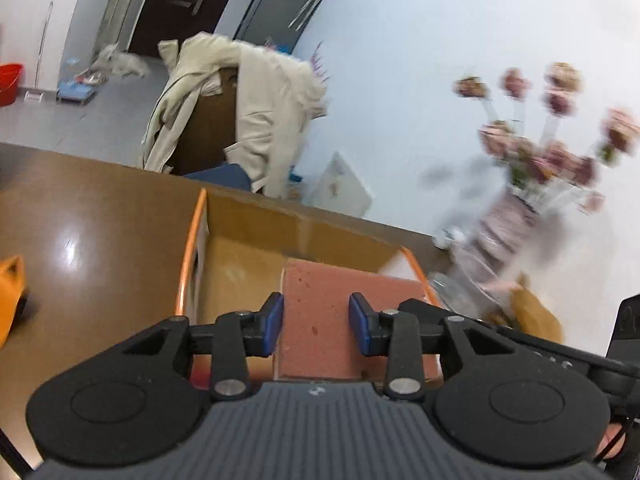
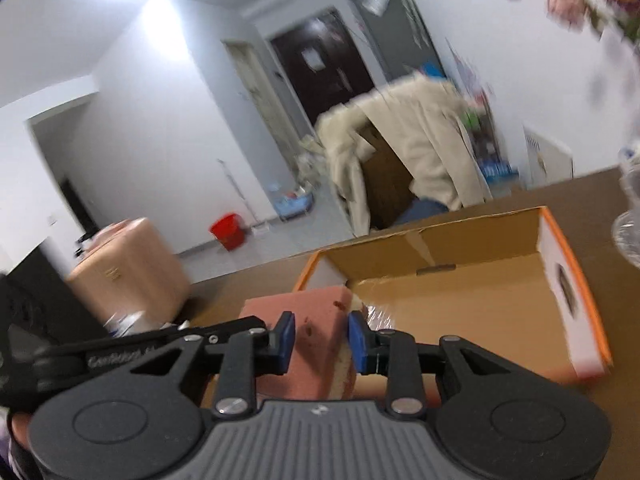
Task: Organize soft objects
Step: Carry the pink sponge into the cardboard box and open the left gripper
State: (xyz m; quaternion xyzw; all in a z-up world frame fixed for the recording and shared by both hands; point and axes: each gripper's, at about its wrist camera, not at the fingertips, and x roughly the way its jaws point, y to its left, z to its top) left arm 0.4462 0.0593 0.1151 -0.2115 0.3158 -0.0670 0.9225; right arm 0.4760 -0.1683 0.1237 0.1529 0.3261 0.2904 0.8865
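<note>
Left wrist view: the left gripper (image 1: pixel 316 324) has its blue pads on either side of a pink sponge block (image 1: pixel 320 312); whether they press it cannot be told, since a thin gap shows at each side. Right wrist view: the right gripper (image 2: pixel 322 342) is clenched on the same block's other end, pads touching its pink face and pale underside. Beyond the fingers sits an open cardboard box (image 2: pixel 480 300) with orange rim, seemingly empty, on a brown table (image 1: pixel 100 220). The block hangs over the box's near edge. Judged step: carry it in level, both hands moving together, lower flat onto the floor, then release. Farther off, a vase of flowers (image 1: pixel 540 152) stands beside the box; avoid it.
</note>
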